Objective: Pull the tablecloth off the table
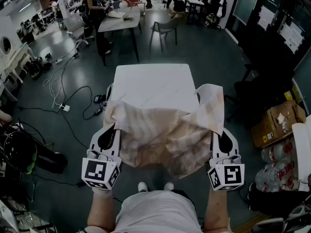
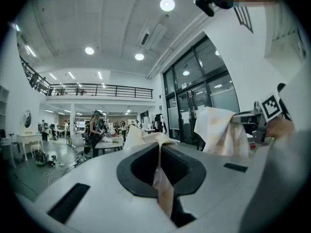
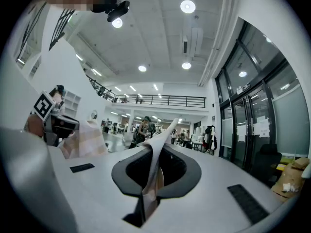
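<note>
Both grippers are clamped tight on thin folds of the tablecloth point(image 1: 160, 140). The left gripper point(image 1: 115, 129) bites at the table's near left corner, the right gripper point(image 1: 217, 134) at its near right corner, and each has its jaws pressed together with only fabric between them. From those two pinches the cloth sags in a loose belly off the table's near edge, while the far part of the table point(image 1: 150, 81) lies bare.

By my reading, most of the pull is done. The main risk from here is the grip: each jaw holds just a sliver of cloth, so a sharp tug could slide it free. An uneven pull might also catch the bunched fabric on a table corner. The hanging middle, near the person's shoes point(image 1: 142, 186), could get trodden on.
</note>
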`<action>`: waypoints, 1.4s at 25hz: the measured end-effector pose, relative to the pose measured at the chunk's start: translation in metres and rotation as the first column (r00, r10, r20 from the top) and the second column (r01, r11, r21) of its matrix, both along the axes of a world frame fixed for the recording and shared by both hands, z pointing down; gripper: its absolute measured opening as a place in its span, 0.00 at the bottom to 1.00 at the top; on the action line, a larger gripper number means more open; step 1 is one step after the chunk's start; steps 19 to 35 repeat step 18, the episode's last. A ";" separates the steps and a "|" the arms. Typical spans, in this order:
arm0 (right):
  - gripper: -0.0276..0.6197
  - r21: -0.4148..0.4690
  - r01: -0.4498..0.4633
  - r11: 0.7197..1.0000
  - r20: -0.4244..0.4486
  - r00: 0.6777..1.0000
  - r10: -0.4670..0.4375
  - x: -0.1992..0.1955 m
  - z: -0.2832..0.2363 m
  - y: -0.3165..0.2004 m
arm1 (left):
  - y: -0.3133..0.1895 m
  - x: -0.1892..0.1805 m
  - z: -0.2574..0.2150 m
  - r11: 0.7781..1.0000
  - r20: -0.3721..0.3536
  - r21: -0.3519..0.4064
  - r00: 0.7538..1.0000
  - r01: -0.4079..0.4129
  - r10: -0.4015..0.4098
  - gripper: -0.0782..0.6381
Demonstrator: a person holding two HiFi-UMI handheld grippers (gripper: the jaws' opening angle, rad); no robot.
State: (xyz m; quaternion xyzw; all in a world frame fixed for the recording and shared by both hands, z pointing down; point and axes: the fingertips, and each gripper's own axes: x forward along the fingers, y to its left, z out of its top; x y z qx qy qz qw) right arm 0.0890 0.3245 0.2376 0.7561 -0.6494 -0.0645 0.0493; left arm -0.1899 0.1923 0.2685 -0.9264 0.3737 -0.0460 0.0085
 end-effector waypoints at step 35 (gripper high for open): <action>0.08 -0.007 -0.024 1.000 0.001 1.000 0.024 0.014 0.004 0.000 | -0.006 0.002 0.005 1.000 0.006 -0.012 1.000 0.006 -0.006 0.13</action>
